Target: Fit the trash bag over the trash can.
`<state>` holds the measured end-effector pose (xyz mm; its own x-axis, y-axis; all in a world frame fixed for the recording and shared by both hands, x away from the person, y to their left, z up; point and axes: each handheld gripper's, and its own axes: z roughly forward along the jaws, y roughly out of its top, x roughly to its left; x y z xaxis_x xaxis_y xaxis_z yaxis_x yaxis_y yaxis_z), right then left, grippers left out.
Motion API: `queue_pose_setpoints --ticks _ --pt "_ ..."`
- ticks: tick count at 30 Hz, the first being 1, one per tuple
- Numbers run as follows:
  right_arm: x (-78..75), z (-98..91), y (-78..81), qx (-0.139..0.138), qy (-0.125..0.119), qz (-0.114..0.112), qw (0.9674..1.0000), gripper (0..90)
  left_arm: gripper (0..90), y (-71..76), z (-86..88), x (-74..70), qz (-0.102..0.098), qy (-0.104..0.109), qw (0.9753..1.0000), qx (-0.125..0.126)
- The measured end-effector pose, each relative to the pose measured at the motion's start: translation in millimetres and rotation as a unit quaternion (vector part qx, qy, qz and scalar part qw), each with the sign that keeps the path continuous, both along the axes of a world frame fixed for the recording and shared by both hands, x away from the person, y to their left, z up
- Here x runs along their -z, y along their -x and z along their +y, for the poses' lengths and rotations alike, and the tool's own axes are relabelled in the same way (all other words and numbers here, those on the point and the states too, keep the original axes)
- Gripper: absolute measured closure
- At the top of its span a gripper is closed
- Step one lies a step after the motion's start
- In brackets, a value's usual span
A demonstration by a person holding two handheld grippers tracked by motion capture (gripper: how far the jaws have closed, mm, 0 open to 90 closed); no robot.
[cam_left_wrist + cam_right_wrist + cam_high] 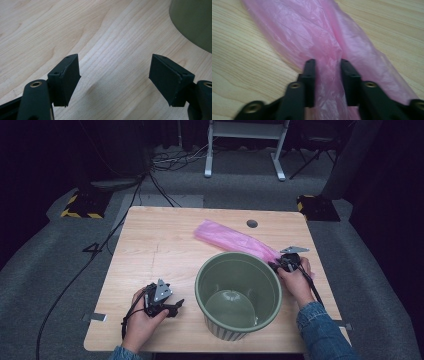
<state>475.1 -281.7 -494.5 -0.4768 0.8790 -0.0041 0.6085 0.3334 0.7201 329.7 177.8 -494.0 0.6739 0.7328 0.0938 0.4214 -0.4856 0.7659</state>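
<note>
The high view looks down and forward over the whole table [150, 245]; each gripper view skims close above its wood, one sharing the pink bag [317, 37], one the green bin [195, 22]

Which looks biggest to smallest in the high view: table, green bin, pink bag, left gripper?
1. table
2. green bin
3. pink bag, though the bin hides its near end, so its full extent is unsure
4. left gripper
</note>
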Motion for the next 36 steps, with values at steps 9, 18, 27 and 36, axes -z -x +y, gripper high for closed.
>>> queue_pose_setpoints --ticks 9,18,27,36 --pt "-10.9 -11.1 11.5 -0.033 -0.034 -0.038 0.9981 88.8 25.3 -1.3 5.2 -1.2 -0.001 0.011 0.9999 -0.007" --pt "-58.1 -27.9 35.3 -0.062 -0.075 -0.088 0.9913 88.3 26.1 1.1 10.2 -4.3 0.003 0.020 0.9997 -0.010" --pt "-100.4 -51.9 55.5 -0.072 -0.109 -0.126 0.9834 88.5 26.2 2.3 14.1 -4.7 0.005 0.023 0.9996 -0.014" --pt "-129.8 -67.6 71.0 -0.073 -0.131 -0.151 0.9771 88.7 26.0 3.4 16.4 -4.7 0.007 0.019 0.9997 -0.013"
